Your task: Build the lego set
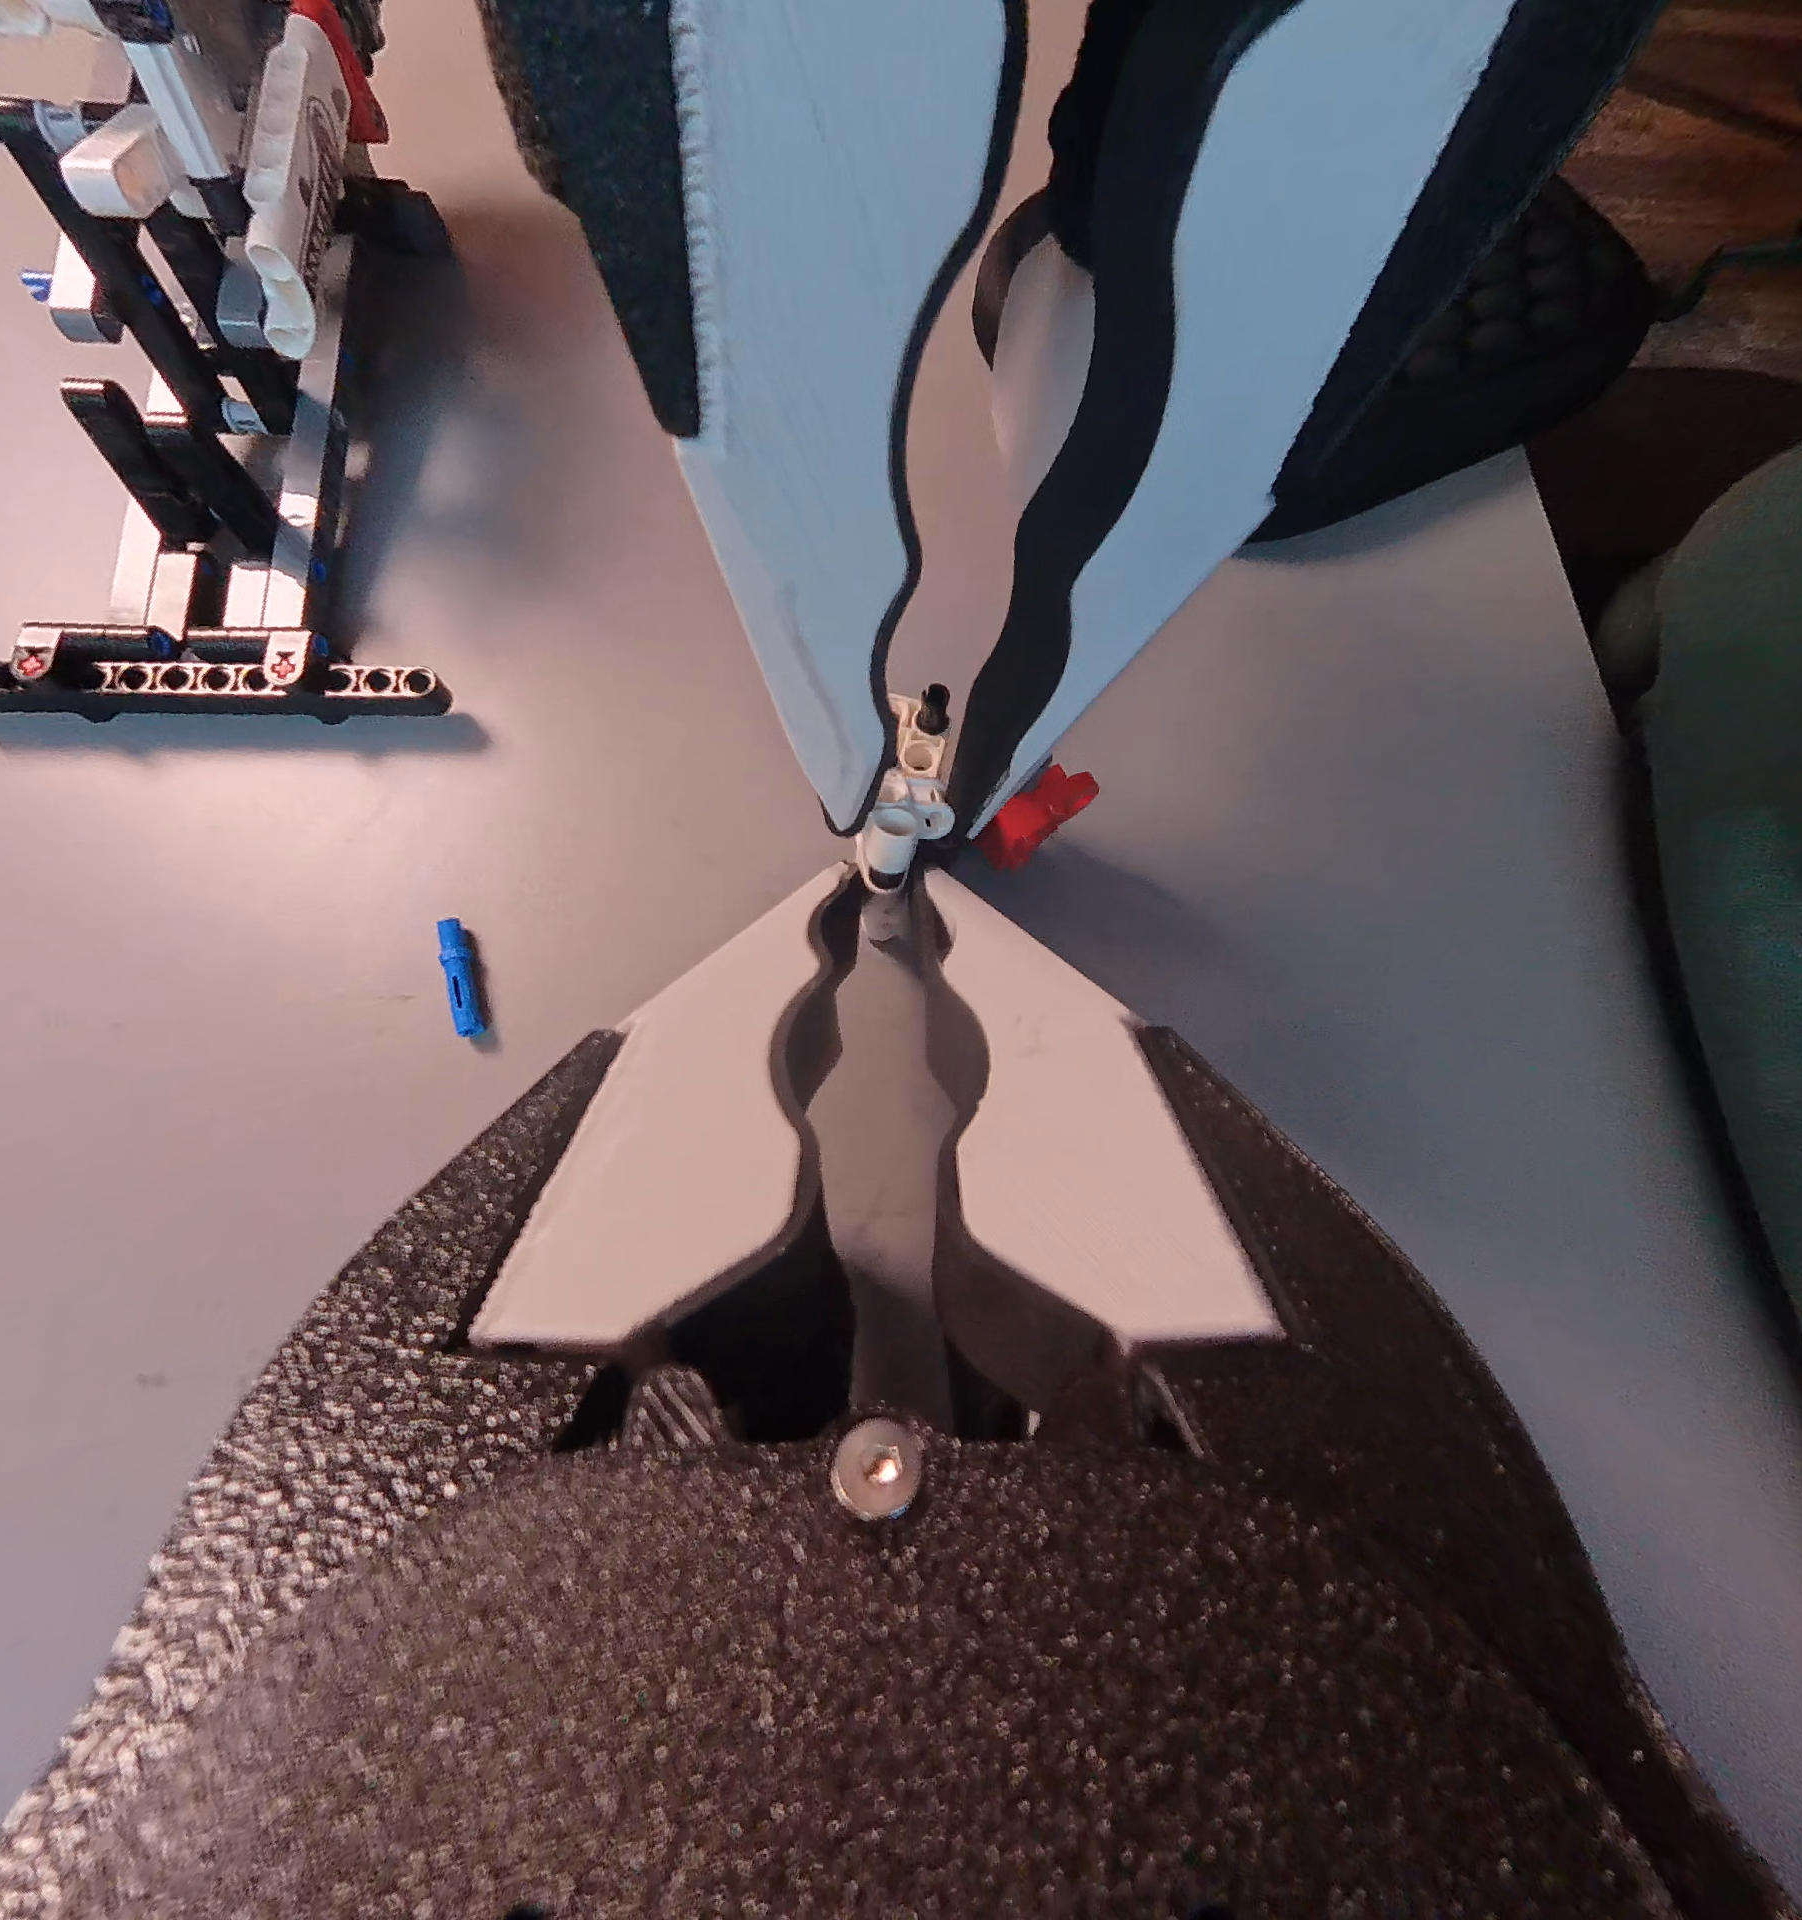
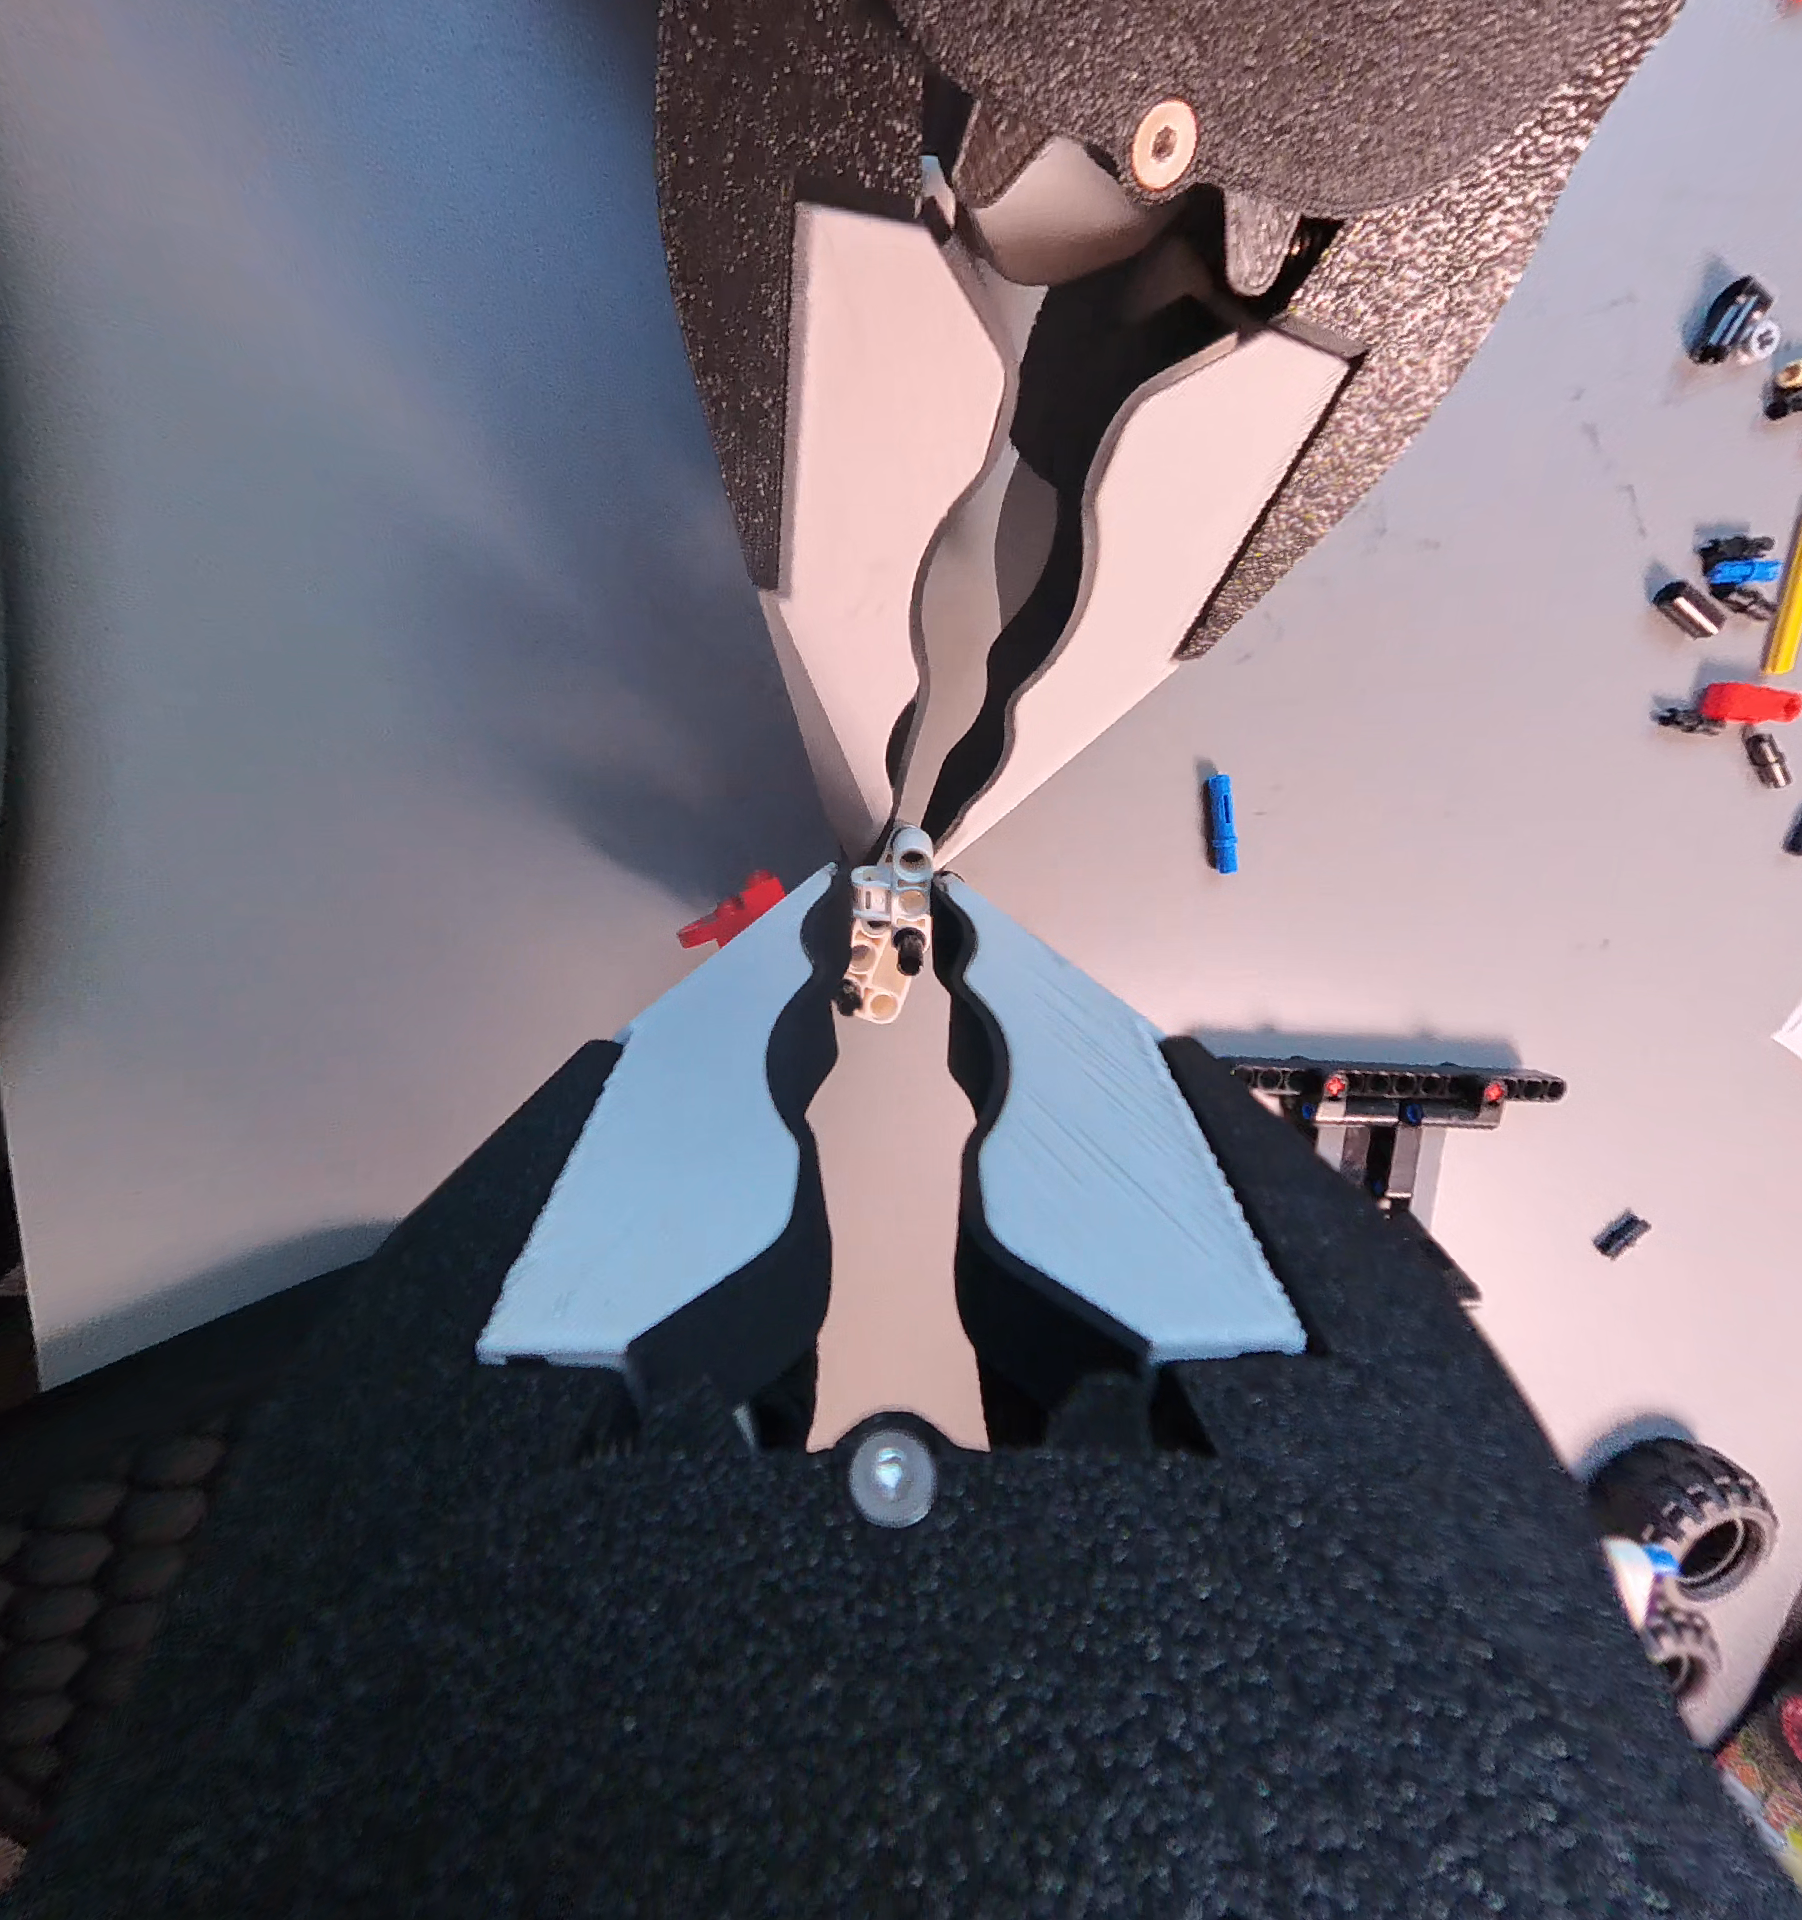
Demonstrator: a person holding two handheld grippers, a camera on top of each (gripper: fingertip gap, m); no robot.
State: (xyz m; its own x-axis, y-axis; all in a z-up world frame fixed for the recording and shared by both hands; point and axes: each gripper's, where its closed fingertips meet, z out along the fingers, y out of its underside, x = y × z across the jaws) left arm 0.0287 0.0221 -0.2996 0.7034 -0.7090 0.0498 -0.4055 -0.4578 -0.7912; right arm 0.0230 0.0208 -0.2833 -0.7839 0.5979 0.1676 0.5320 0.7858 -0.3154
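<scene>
Left wrist view: left tongs [image 1: 884, 883] and right tongs [image 1: 912, 800] tip-to-tip, both clenched on white lego connector [image 1: 912, 816] above table [image 1: 253, 1039].

Left tool [image 1: 881, 883]: I log a black housing with a coarse, pebbled matt grain, pale fingers [image 1: 689, 1174] showing fine printed ridges, and one bright metal screw [image 1: 879, 1473] at lower centre.
Right tool [image 2: 886, 883]: I see the same grainy black shell and ridged, matt grey-white fingers [image 2: 1105, 1195].
Bench [image 1: 253, 1143]: smooth grey top with a soft satin sheen.
Small white connector piece [image 2: 892, 914], centre: hard, glossy plastic.
Blue pin [image 1: 458, 977], red piece [image 1: 1032, 821] and black-and-white frame assembly [image 1: 201, 416], upper left: smooth, shiny plastic.
Tyres [image 2: 1707, 1507], lower right: matt black rubber with treads.
</scene>
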